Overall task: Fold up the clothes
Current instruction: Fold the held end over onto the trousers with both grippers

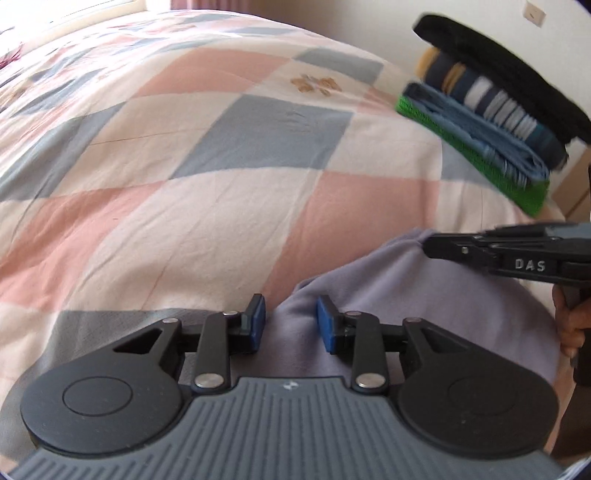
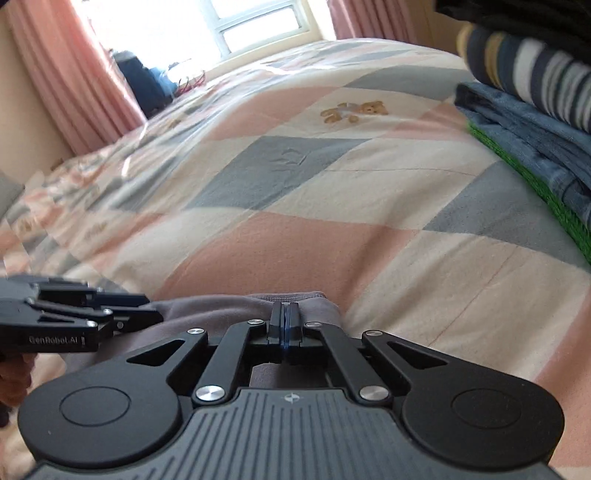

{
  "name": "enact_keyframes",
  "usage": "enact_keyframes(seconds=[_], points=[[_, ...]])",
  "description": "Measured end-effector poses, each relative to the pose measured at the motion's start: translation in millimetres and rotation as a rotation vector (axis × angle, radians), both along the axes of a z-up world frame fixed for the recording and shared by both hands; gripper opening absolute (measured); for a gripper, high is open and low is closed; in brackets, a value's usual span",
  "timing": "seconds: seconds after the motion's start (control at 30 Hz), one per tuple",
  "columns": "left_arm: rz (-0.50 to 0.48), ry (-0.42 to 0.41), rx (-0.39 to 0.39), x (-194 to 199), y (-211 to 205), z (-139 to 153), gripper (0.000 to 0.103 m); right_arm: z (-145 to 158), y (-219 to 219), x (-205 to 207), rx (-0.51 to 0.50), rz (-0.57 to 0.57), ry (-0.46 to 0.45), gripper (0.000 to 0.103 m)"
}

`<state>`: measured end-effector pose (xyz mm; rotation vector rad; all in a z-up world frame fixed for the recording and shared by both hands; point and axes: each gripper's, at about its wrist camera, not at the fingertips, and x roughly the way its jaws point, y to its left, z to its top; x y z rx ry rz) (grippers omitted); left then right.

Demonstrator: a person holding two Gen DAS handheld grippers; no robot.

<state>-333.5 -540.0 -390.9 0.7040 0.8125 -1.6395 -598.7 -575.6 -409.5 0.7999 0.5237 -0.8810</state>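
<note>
Checkered quilt (image 2: 295,206) covers bed; pink curtains (image 2: 70,74) flank window (image 2: 236,22).

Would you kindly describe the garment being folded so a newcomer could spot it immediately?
On the checked quilt, look at the near edge rather than the folded stack at the far right. The lavender garment lies loose there, plain and unfolded, pinched by the right claw.

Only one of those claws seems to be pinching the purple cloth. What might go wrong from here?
1. The right gripper is shut on the lilac garment while the left gripper is open, so a pull might drag the cloth unevenly.
2. The stack of folded clothes sits close on the right; a wide swing could knock it off the quilt.
</note>
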Motion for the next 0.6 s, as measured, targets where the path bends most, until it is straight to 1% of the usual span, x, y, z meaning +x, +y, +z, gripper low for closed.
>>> enact_keyframes(seconds=[0.03,0.07,0.1,0.13,0.17,0.2,0.27,0.3,0.37,0.43,0.47,0.53,0.6], points=[[0.020,0.009,-0.007,3.1,3.0,4.7,0.028,5.4,1.3,-8.4,0.007,-0.044,-0.015,0.000],[0.045,0.006,-0.014,7.3,8.7,14.4,0.027,12.5,3.9,-16.9,0.001,-0.087,-0.008,0.000],[0.070,0.003,-0.022,11.5,14.5,24.2,0.026,20.6,8.3,-25.4,-0.011,-0.123,0.012,0.009],[0.089,0.001,-0.029,15.1,21.5,33.7,0.021,29.3,15.6,-33.9,-0.025,-0.147,0.029,0.011],[0.083,0.003,-0.033,16.7,33.4,42.4,0.019,38.1,25.5,-40.7,-0.040,-0.156,0.038,0.011],[0.077,0.005,-0.036,18.2,45.2,51.1,0.019,46.3,37.3,-45.2,-0.049,-0.153,0.037,0.011],[0.051,0.024,-0.034,18.5,72.9,64.0,0.019,54.1,64.0,-46.5,-0.037,-0.141,0.035,0.011],[0.038,0.045,-0.017,17.0,87.3,65.9,0.019,56.7,77.4,-46.1,-0.028,-0.134,0.036,0.011],[0.027,0.111,0.028,12.5,113.1,62.0,0.019,57.9,101.7,-43.8,-0.010,-0.123,0.041,0.011],[0.016,0.152,0.043,3.6,133.9,53.2,0.019,45.3,115.7,-37.6,0.016,-0.119,0.067,0.011],[-0.008,0.150,0.054,-4.3,141.0,45.9,0.019,35.5,118.1,-35.5,0.027,-0.123,0.089,0.010],[-0.073,0.088,0.055,-24.4,150.5,28.4,0.020,17.7,118.9,-33.8,0.035,-0.141,0.127,0.000],[-0.115,-0.007,0.092,-41.0,152.9,9.6,0.021,12.8,115.6,-35.6,0.046,-0.172,0.139,0.000]])
